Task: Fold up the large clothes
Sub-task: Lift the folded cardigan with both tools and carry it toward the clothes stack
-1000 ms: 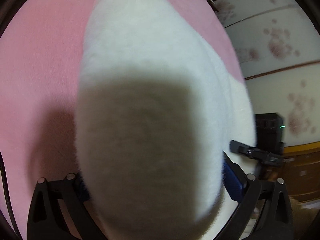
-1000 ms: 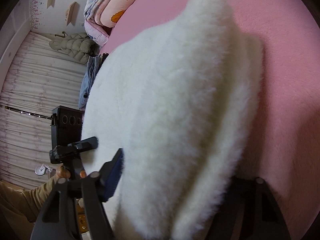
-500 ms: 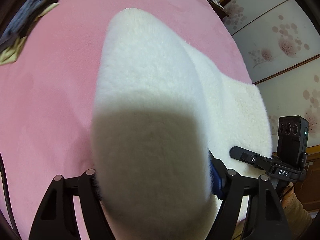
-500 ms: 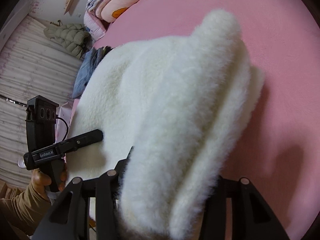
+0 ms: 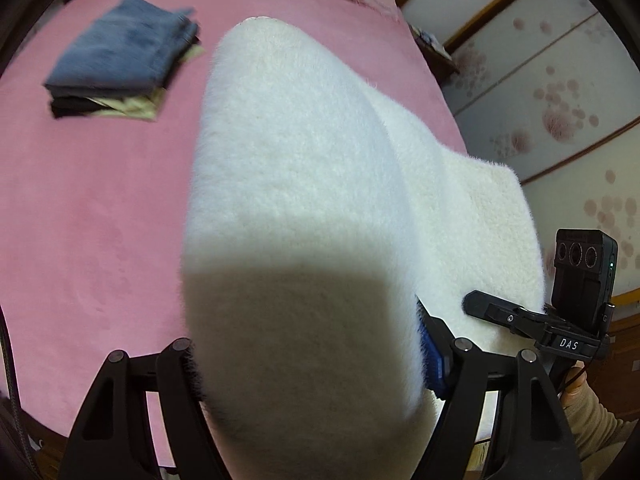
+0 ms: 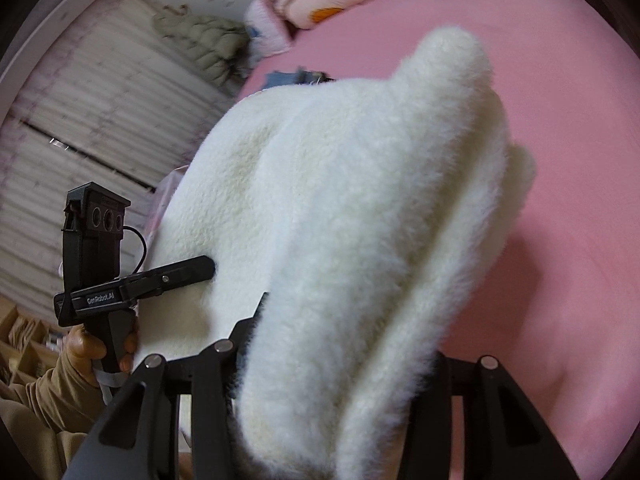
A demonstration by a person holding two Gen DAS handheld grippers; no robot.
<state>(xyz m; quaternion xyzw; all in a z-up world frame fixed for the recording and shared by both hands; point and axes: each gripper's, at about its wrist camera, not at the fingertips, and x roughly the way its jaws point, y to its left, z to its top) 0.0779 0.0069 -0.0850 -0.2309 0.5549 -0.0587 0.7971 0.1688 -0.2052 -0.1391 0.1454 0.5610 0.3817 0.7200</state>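
Right now the white fleece garment (image 5: 296,184) fills the space between the fingers of both grippers and runs forward from them over the pink bed cover (image 5: 88,216). The left gripper (image 5: 308,364) has its fingers spread fairly wide, with a thick roll of the fleece packed between them; the blue pad of the right-hand finger (image 5: 430,364) presses into the pile, so it seems to be gripping the bulk rather than a thin edge. The right gripper (image 6: 344,360) likewise has a fat bundle of fleece between its fingers, the left-hand finger (image 6: 256,320) half buried in the pile and the right-hand one hidden behind the cloth. Each gripper shows in the other's view, off to the side, its tip touching or pinching the garment's near edge. The main risk, as I judge it, is slip: the fleece is thick and springy, and a hold on a rolled bundle may let the inner layers slide out if the two hands move apart or lift unevenly. A second risk is a crooked fold, since the far end ahead of the fingertips hangs or lies out of direct control and could drag on the bed cover. The stack of folded clothes (image 5: 120,64), well ahead and to the left of the left fingers, lies well apart and looks safe unless the garment is swung that way.
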